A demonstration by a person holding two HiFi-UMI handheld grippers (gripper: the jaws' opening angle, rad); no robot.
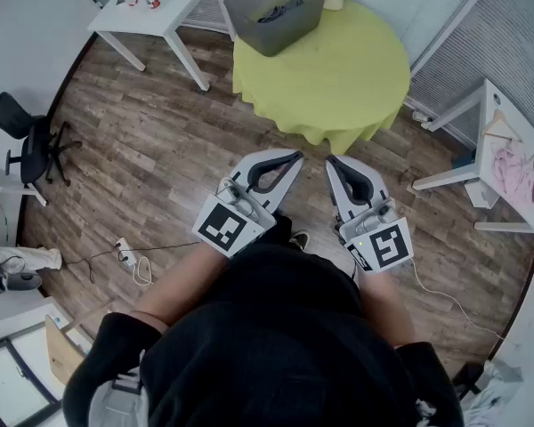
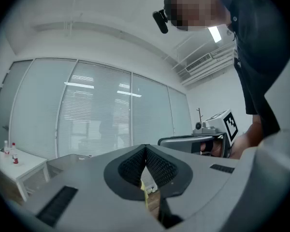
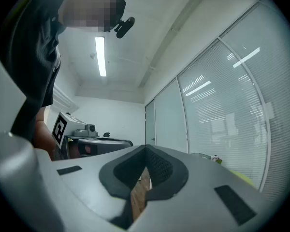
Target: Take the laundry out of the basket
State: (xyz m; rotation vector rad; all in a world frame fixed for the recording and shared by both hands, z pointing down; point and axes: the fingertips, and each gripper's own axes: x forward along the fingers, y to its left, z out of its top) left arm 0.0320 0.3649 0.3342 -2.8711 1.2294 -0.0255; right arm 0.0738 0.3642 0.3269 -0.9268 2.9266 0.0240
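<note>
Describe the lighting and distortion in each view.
Head view: even, soft light, with fisheye curving the floor at its edges. Left gripper view: dark vignetted corners, bowed windows. Right gripper view: ceiling strip light blown out, blinds bent.

Floor (image 1: pixel 151 158) looks like matt wood-grain planks, and the round table wears a soft yellow-green cloth (image 1: pixel 356 78). The basket (image 1: pixel 249 27) is smooth grey plastic; the dark laundry (image 1: pixel 280 12) inside is probably fabric. The left gripper (image 2: pixel 146 149) has a matt grey plastic shell and rough black pads (image 2: pixel 162 168).
</note>
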